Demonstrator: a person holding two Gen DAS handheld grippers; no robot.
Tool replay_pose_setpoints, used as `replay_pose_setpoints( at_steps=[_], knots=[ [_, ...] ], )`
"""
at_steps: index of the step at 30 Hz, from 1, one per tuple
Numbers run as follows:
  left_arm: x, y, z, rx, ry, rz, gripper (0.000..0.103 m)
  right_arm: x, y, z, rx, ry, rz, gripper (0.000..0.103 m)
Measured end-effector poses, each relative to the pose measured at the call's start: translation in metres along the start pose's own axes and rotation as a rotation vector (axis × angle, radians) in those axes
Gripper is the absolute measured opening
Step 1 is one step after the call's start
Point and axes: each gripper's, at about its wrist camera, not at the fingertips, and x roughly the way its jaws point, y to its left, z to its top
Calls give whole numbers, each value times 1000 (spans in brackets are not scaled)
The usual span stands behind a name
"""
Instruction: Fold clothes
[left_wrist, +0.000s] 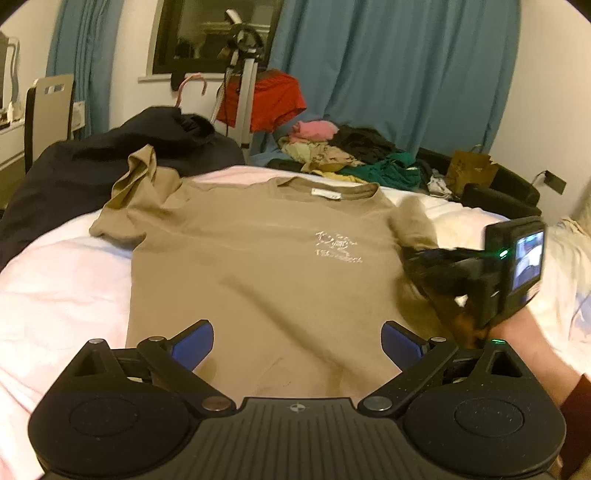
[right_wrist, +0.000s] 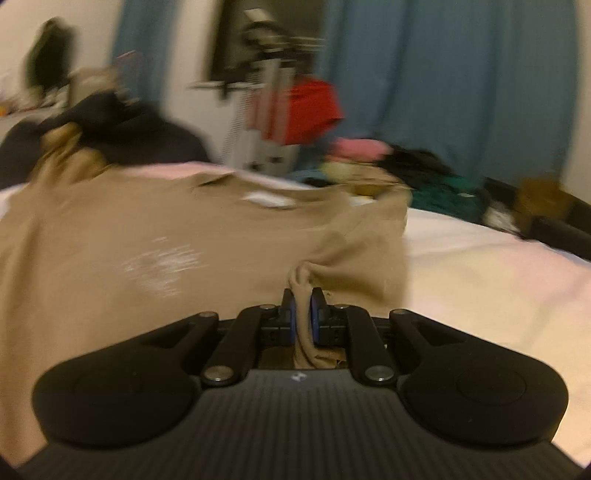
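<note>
A tan T-shirt (left_wrist: 258, 258) with a small white chest print lies face up on the pale bed, collar at the far side. My left gripper (left_wrist: 297, 341) hovers open over the shirt's near hem, its blue pads wide apart with nothing between them. In the right wrist view, which is blurred, the same tan T-shirt (right_wrist: 147, 240) fills the left half. My right gripper (right_wrist: 303, 306) is shut on a bunched fold of the shirt's right edge below the sleeve. From the left wrist view the right gripper (left_wrist: 417, 258) shows at the shirt's right sleeve, held by a hand.
A dark garment (left_wrist: 110, 155) lies heaped at the bed's far left, touching the shirt's left sleeve. A pile of mixed clothes (left_wrist: 351, 155) sits beyond the collar. A red cloth (left_wrist: 273, 99) hangs on a stand before blue curtains (left_wrist: 388, 74). A brown paper bag (left_wrist: 471, 170) stands far right.
</note>
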Motion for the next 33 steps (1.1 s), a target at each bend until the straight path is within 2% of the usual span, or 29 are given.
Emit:
replay_pose_setpoints(
  at_steps=[2, 3, 5, 6, 8, 11, 13, 15, 17, 20, 21, 22, 23, 24, 28, 33],
  knots=[
    [-1, 2, 0, -10, 0, 7, 98, 2, 9, -5, 0, 6, 58, 18],
    [-3, 2, 0, -13, -5, 9, 98, -1, 9, -3, 15, -1, 80, 26],
    [-6, 3, 2, -16, -19, 7, 98, -7, -3, 2, 87, -25, 183, 59],
    [-7, 2, 4, -17, -27, 8, 98, -14, -13, 3, 144, -62, 233, 83],
    [-9, 2, 6, -22, -35, 7, 98, -27, -32, 6, 259, -137, 330, 87],
    [-11, 1, 7, -26, -43, -3, 98, -43, -64, 7, 453, -232, 308, 86],
    [-13, 2, 9, -28, -55, -6, 98, -40, -89, 3, 622, -229, 264, 86],
    [-12, 5, 12, -47, -84, 17, 98, -29, -106, -4, 737, -178, 209, 88],
    [-10, 8, 15, -55, -96, 24, 98, -13, -119, -14, 817, -104, 165, 85],
    [-6, 15, 15, -65, -95, 34, 98, 11, -116, -19, 816, -28, 226, 67],
    [-5, 18, 15, -69, -91, 39, 98, 14, -108, -18, 773, 7, 242, 42],
    [-4, 21, 14, -75, -84, 44, 98, 16, -101, -12, 717, 34, 225, 25],
    [-3, 24, 14, -85, -77, 43, 98, 11, -99, -5, 660, 28, 208, 21],
    [-3, 28, 13, -95, -75, 36, 98, 6, -97, 2, 604, 23, 191, 11],
    [5, 30, 13, -92, -64, 17, 98, -8, -132, 25, 551, 39, 100, 10],
    [27, 22, 12, -58, -43, 11, 98, -8, -176, 46, 449, 94, -73, 10]
  ],
)
